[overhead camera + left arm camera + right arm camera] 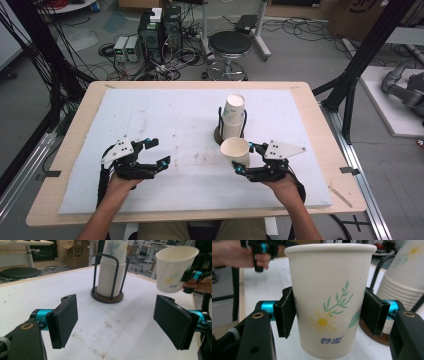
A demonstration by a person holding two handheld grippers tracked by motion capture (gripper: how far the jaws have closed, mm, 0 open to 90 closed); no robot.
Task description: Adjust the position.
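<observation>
A white paper cup (235,149) printed with a daisy is held upright above the mat, and my right gripper (244,158) is shut on its sides. In the right gripper view the cup (329,277) stands between both black pads (285,315). Just behind it, a tall stack of the same cups (233,117) sits in a black wire holder on a round dark base (107,298). My left gripper (159,151) hovers at the mat's left front, open and empty, its pads (63,320) wide apart. From there the held cup (175,267) shows at upper right.
A white foam mat (165,115) covers the wooden table (75,135). Beyond the far edge stand a black stool (230,45), computer cases (160,30) and loose cables. Black frame posts (360,55) rise at the right and left.
</observation>
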